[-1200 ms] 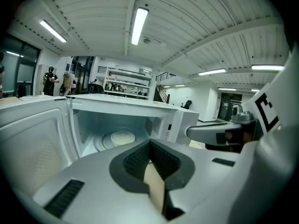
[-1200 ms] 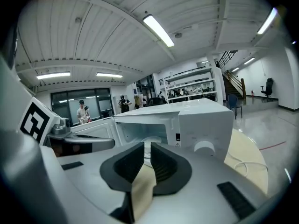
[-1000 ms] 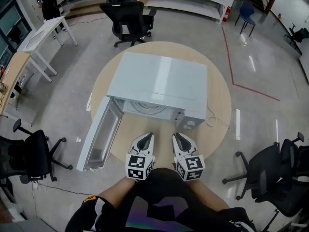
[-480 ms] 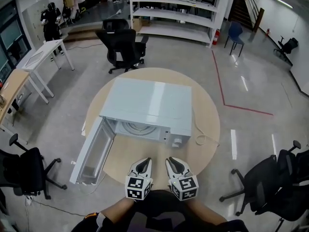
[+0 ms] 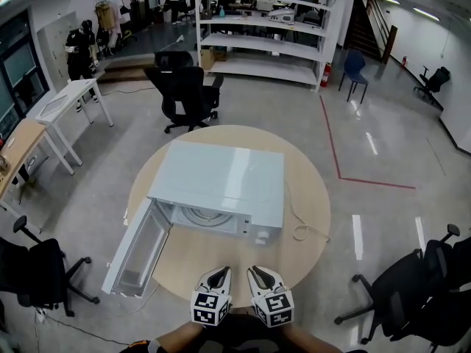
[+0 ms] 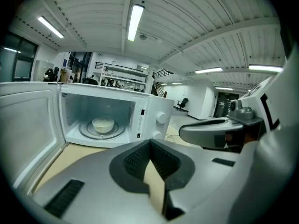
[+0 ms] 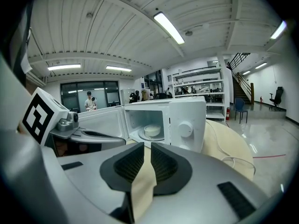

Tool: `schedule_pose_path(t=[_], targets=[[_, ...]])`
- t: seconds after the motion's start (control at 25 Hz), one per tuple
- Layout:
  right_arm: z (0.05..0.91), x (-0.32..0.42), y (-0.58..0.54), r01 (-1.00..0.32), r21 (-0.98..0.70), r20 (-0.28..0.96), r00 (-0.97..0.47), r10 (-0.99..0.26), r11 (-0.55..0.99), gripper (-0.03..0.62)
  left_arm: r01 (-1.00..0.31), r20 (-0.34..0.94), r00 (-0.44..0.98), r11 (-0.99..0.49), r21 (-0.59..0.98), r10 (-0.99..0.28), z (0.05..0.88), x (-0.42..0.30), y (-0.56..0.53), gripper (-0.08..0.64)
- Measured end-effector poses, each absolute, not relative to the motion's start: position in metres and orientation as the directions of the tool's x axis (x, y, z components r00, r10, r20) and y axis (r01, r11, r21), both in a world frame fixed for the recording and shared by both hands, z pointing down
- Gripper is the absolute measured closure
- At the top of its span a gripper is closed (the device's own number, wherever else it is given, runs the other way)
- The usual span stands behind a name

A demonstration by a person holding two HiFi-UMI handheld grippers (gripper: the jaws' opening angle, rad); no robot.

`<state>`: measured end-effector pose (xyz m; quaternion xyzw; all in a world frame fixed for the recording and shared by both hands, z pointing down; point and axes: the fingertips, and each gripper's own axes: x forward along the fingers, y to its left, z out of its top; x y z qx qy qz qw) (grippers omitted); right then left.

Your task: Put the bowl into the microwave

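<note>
Left gripper (image 5: 218,274) and right gripper (image 5: 259,273) are side by side at the near edge of the round table (image 5: 313,190), both short of the microwave (image 5: 221,179) and touching nothing. The left jaws are clenched, tips meeting. The right jaws are drawn in to a thin slit. Neither grasps anything. The microwave door (image 5: 136,248) stands swung wide to the left, its far end overhanging the table edge. The bowl (image 6: 103,124) sits upright on the glass turntable (image 6: 88,130) inside the cavity, roughly centred and clear of the walls. Judgement: the placing step is complete and the task as worded appears done. If anything remains, it is shutting the door, which would call for the left gripper to reach round the door's outer face and push it home. No obstruction lies between the grippers and the door. A loose cable (image 5: 303,230) is coiled on the table to the right of the microwave, clear of that path. Beyond the table stand an office chair (image 5: 188,87), desks at left and long shelves (image 5: 265,28), with people well apart at the rear.
</note>
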<state>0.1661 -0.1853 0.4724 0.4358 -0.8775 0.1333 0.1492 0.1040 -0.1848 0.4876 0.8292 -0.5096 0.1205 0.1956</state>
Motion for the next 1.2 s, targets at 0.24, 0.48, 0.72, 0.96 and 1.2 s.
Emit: schedule_pose_path(t=[0.24,0.48,0.72,0.96,1.2], targets=[[0.475,0.168,-0.186,-0.801,-0.127,0.378,-0.584,-0.718,0.585,0.537,-0.897,0.426,0.442,-0.403,0.183,-0.789,0.488,0.107,-0.186,0.514],[0.472,0.171,-0.194,-0.820,-0.120,0.366,-0.561,-0.742,0.560,0.537,-0.890,0.417,0.453,-0.428,0.156,-0.788,0.482,0.107,-0.193,0.514],[0.465,0.154,-0.191,-0.819,-0.094,0.377,-0.555,-0.742,0.566,0.537,-0.888,0.396,0.457,-0.434,0.153,-0.796,0.474,0.092,-0.187,0.514],[0.462,0.130,-0.173,-0.827,-0.074,0.395,-0.537,-0.745,0.557,0.537,-0.882,0.391,0.469,-0.446,0.155,-0.792,0.471,0.066,-0.172,0.514],[0.459,0.111,-0.152,-0.842,-0.067,0.407,-0.513,-0.756,0.535,0.537,-0.867,0.391,0.493,-0.476,0.149,-0.777,0.465,0.048,-0.152,0.514]])
